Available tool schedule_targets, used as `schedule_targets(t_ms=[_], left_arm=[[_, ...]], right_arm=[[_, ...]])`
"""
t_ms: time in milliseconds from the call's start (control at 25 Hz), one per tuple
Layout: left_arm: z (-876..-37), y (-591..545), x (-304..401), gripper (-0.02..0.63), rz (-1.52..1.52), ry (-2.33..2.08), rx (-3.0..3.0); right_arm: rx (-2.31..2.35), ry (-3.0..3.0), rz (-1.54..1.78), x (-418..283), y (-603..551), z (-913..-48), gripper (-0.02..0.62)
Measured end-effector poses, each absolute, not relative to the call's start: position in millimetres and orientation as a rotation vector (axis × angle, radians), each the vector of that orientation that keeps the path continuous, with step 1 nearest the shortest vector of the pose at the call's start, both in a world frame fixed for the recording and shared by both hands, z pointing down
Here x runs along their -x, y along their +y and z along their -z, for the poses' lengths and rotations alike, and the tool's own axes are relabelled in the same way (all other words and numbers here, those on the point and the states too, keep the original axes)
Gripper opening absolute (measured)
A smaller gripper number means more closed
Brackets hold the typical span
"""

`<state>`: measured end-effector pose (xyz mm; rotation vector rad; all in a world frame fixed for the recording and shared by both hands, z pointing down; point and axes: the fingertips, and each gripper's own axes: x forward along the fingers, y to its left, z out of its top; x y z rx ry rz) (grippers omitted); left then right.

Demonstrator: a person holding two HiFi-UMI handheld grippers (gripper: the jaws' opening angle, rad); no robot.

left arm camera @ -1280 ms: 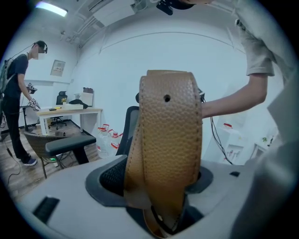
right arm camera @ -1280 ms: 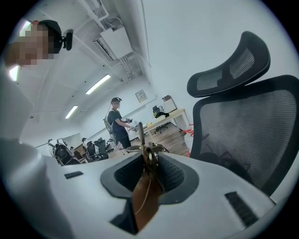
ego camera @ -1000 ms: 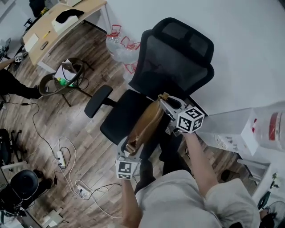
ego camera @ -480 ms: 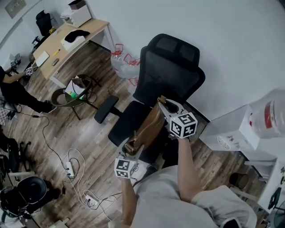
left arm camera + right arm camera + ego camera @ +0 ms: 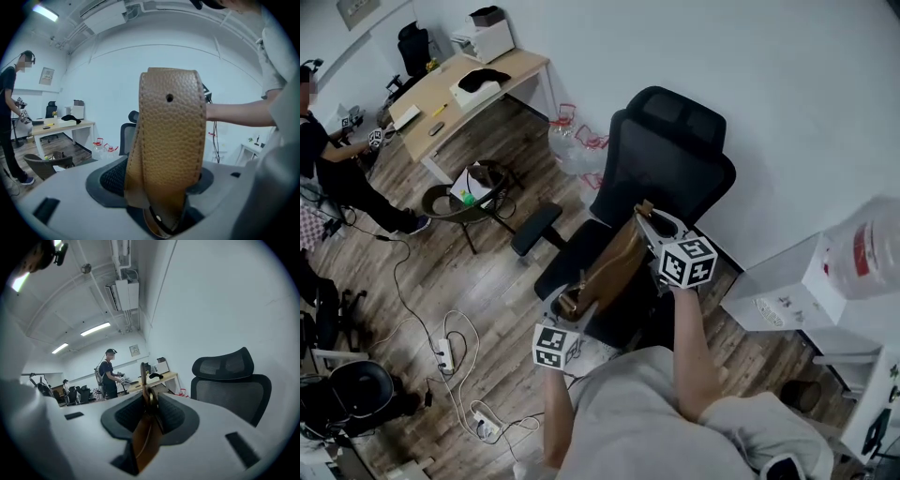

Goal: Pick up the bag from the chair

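Here the bag [image 5: 614, 264], tan pebbled leather, hangs between the two grippers over the seat of the black chair [image 5: 667, 155]. It slants from low at the left end to high at the right. From the head view I cannot tell whether its underside is clear of the seat.

The left gripper [image 5: 568, 302] is clamped on the bag's lower end. In the left gripper view its jaws stand wide around a broad folded band of the leather [image 5: 171, 131], which fills the gap at the gripper [image 5: 164, 197] and rises well above it. A small round hole shows near the top of the band. The chair [image 5: 126, 135] shows small behind it.

The right gripper [image 5: 649, 217] is clamped on the upper end. In the right gripper view its jaws are nearly together on a thin edge of the bag [image 5: 144, 439], with a metal ring on it, at the gripper [image 5: 149, 414]. The chair's mesh back and headrest [image 5: 230, 378] stand to the right, by the white wall [image 5: 220, 301].

Elsewhere, a wooden counter [image 5: 450, 94] stands far left by the wall. A person [image 5: 328, 155] stands beside the counter. Clear jugs [image 5: 577, 148] with red handles sit on the floor [image 5: 487, 272] behind the chair. Cables [image 5: 441, 337] trail across the boards at lower left. A white cabinet [image 5: 773, 291] stands at right.
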<state>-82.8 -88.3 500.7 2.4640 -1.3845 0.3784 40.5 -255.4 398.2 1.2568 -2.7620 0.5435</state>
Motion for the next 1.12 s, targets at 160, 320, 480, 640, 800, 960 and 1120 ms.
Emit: schedule_targets(t_ms=[160,320,480,640,800,960,1120], left_arm=[[-486.5,-86.6,94.0,0.298,-0.361,-1.409,-2.449],[-473.0,-90.1,101.7,0.298,-0.341,-1.420,-2.464],[-475.4,-87.5,107.0,0.298,-0.341,-1.443,-2.462],[-480.7,-84.0,109.2,0.298,-0.332,-1.446,-2.455],[-485.6,-79.2,107.4,0.298,-0.322,-1.440,-2.444],[-488.9,-74.7,106.4,0.298,-0.328,-1.432,-2.443],[-490.9,-72.6,104.4,0.298,-0.333,-1.429,-2.442]], right_arm=[[-1.219,-2.788,-0.489,-27.8,-252.5,-382.8,0.100],[-1.209,-2.799,-0.435,-19.4,-253.5,-366.3,0.100],[-1.202,-2.801,-0.432,-13.6,-250.6,-366.0,0.100],[-1.204,-2.793,-0.439,-12.0,-247.0,-372.7,0.098],[-1.203,-2.781,-0.455,-14.9,-242.6,-381.2,0.098],[-1.213,-2.774,-0.471,-17.6,-238.0,-386.3,0.099],[-1.220,-2.767,-0.485,-19.9,-236.6,-390.5,0.098]])
